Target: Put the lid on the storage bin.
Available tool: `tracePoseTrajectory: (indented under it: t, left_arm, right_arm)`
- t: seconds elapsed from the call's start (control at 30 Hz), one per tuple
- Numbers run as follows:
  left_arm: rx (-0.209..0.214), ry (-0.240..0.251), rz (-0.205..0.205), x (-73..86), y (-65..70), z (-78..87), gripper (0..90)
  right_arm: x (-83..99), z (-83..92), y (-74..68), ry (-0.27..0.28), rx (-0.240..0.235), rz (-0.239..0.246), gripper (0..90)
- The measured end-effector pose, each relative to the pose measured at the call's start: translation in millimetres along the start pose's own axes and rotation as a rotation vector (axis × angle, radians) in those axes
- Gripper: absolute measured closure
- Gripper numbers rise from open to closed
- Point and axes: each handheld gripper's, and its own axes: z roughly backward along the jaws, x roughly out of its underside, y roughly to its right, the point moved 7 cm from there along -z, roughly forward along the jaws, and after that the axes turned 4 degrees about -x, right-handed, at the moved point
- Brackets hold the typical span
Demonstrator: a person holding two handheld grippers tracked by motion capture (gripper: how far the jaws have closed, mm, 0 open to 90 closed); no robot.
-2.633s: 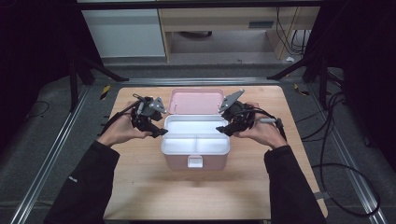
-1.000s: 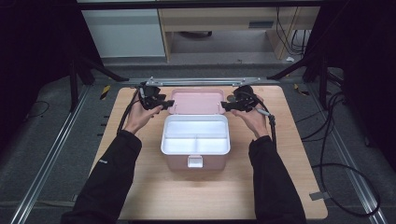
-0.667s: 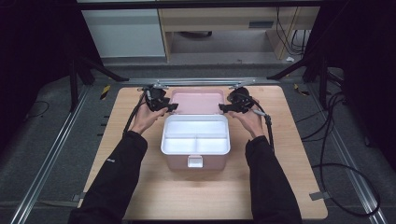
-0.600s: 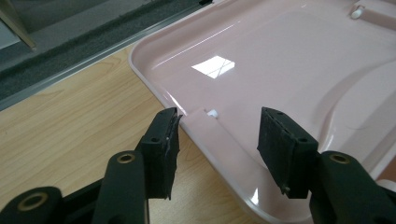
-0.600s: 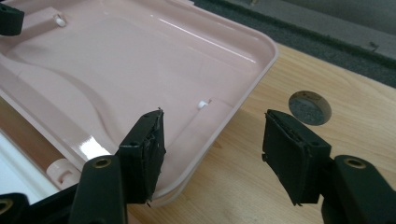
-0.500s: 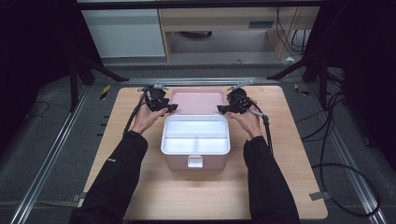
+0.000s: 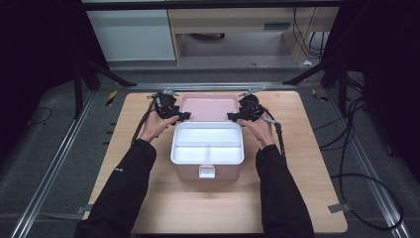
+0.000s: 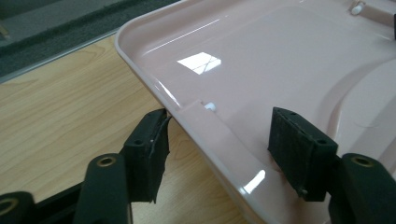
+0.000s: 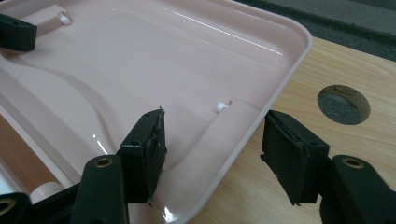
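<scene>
Here we have the pink lid [image 7: 210, 107] lying open on the table [image 7: 307, 163] behind its box [image 7: 208, 148]. It looks light, stiff and glossy, probably slippery. Both grippers' fingers [image 8: 149, 154] stand apart, straddling its side rims, the left ones having just been opening; we should pinch there.

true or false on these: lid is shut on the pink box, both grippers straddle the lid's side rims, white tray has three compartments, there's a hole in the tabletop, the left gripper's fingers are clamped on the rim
1. The lid is shut on the pink box. False: it lies open, flat behind the box.
2. The left gripper and right gripper each straddle a side rim of the lid. True.
3. The white tray has three compartments. True: one long, two smaller.
4. There is a round hole in the tabletop. True.
5. The left gripper's fingers are clamped on the rim. False: they stand apart, one each side; the jaws have just been opening.
</scene>
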Motion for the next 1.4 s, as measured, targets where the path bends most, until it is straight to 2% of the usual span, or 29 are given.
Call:
tracePoseTrajectory:
  t: [0.17, 0.27, 0.6, 0.87, 1.03, 1.27, 1.4]
  left_arm:
    - [0.008, 0.003, 0.001, -0.7, 0.8, 3.6, 38.1]
    - [0.006, 0.009, -0.006, -2.6, 1.6, 7.4, 38.6]
    - [0.008, 0.113, -0.001, -18.8, 2.8, 32.5, 42.4]
    - [0.010, 0.169, -0.022, -27.9, 7.4, 47.6, 43.4]
    - [0.011, 0.196, -0.019, -35.8, 8.0, 56.5, 43.9]
    - [-0.024, 0.184, -0.084, -42.1, 14.4, 69.3, 43.9]
    - [-0.027, 0.185, -0.103, -42.8, 18.1, 77.2, 44.5]
  right_arm:
    - [-1.3, 2.3, -0.2, 0.011, 0.009, 0.023, 41.8]
    - [-3.8, 5.8, 0.2, 0.031, 0.002, 0.014, 43.5]
    - [-19.7, 25.6, -4.7, 0.132, 0.005, 0.026, 45.5]
    - [-35.9, 41.6, -8.3, 0.197, 0.037, 0.056, 44.9]
    - [-45.0, 50.7, -10.8, 0.231, 0.044, 0.065, 45.0]
    - [-49.0, 61.7, -14.8, 0.257, 0.045, 0.083, 45.9]
    - [-50.4, 70.5, -18.9, 0.263, 0.044, 0.099, 46.6]
